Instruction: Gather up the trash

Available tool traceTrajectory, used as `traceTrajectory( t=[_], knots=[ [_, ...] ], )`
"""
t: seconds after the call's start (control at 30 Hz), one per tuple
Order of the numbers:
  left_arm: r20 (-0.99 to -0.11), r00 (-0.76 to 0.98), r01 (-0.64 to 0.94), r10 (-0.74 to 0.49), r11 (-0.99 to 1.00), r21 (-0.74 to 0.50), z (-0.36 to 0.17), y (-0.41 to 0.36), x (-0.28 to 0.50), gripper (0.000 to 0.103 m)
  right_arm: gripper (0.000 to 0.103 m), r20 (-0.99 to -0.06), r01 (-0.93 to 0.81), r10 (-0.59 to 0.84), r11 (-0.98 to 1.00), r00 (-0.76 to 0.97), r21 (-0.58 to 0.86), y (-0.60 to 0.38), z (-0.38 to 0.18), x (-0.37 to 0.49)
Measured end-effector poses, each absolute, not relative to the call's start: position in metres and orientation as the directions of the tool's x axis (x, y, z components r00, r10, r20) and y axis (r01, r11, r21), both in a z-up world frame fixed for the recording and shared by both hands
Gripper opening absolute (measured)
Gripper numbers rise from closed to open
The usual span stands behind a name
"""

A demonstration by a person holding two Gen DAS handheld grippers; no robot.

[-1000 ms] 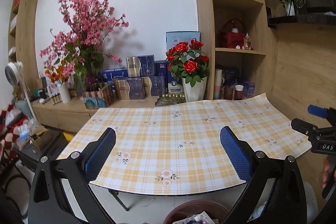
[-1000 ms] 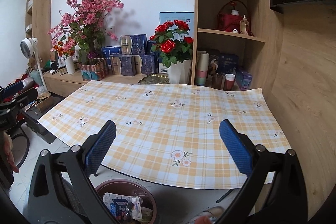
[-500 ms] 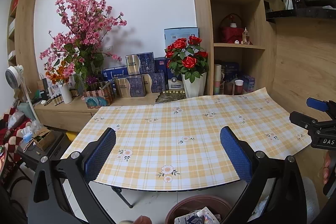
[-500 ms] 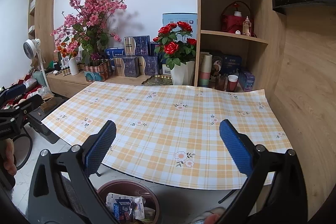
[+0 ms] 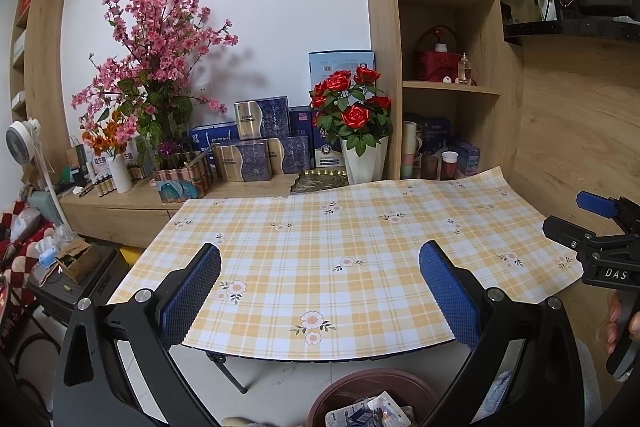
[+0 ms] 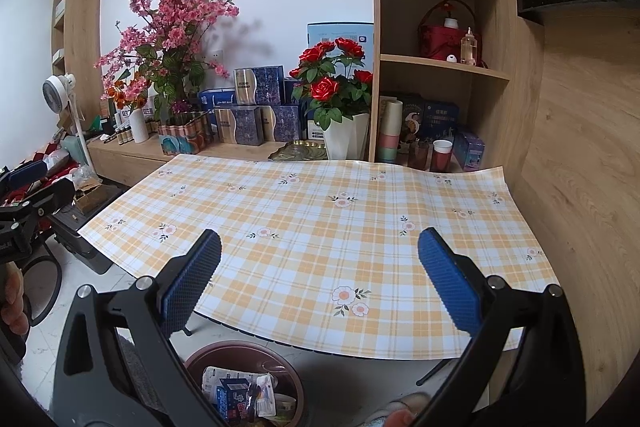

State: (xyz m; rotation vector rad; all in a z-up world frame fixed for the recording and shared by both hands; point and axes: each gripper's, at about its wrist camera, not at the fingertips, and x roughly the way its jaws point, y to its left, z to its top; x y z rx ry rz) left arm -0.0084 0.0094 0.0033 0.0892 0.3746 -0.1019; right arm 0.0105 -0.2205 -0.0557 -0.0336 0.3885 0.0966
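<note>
A round brown bin [image 6: 224, 357] stands on the floor below the table's near edge, holding several pieces of trash [image 6: 240, 395], among them a blue carton and wrappers. The same bin [image 5: 360, 387] shows at the bottom of the left wrist view. My left gripper [image 5: 320, 267] hangs open over the near edge of the table, nothing between its blue pads. My right gripper [image 6: 320, 259] is likewise open and empty above the table's front. The checked tablecloth [image 6: 340, 227] carries no loose items.
Behind the table a low wooden cabinet [image 5: 132, 203] bears pink blossoms [image 5: 156, 59], blue boxes and a rose pot [image 5: 360, 131]. Shelves [image 6: 440, 67] with cups stand at the right. A fan [image 5: 20, 147] and a dark case [image 5: 72, 287] are on the left.
Both grippers have lifted and pulled back slightly, so the table sits lower and more of the bin shows. Both stay open and empty.
</note>
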Motion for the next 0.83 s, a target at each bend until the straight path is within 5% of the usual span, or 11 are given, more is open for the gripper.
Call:
traceTrajectory(
  t=[0.83],
  knots=[
    [-0.390,0.919,0.100,-0.065,0.993,0.069,0.0004,0.0158,-0.0039,0.097,0.097,-0.384,-0.098,0.083,0.995,0.920,-0.021,-0.2199,-0.0573,0.0110]
  ],
)
